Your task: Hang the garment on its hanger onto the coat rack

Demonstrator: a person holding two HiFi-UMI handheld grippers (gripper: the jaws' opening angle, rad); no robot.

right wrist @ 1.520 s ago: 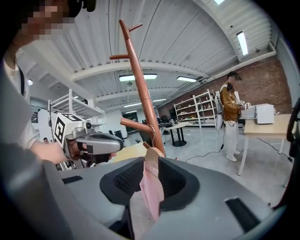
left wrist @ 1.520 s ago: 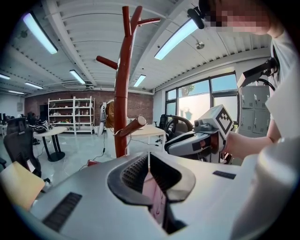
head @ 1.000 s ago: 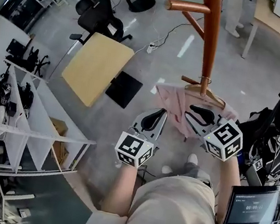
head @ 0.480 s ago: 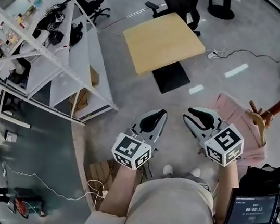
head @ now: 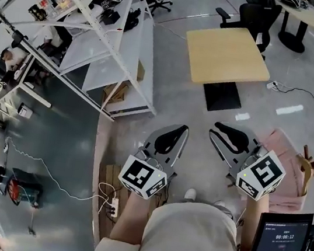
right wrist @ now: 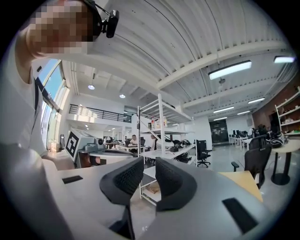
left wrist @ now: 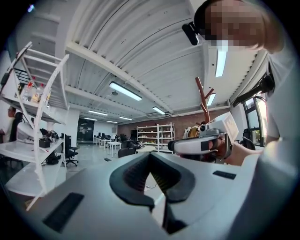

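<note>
I hold both grippers out front, side by side: left gripper (head: 183,130) jaws together, right gripper (head: 216,128) jaws barely parted and empty. The pink garment (head: 280,166) on its hanger (head: 304,172) is at four o'clock, untouched.

Grey floor (head: 170,115) was seen throughout. A square wooden tabletop (head: 230,55) on a black base plate (head: 221,95) was stood on it. A white shelf rack (head: 106,55) was stood just beside, to the left, and an office chair (head: 259,8) beyond. A power strip (head: 273,85) with cable was laid near the base plate. A second power strip (head: 113,206) and a thin white cable (head: 39,162) were laid lower left.
</note>
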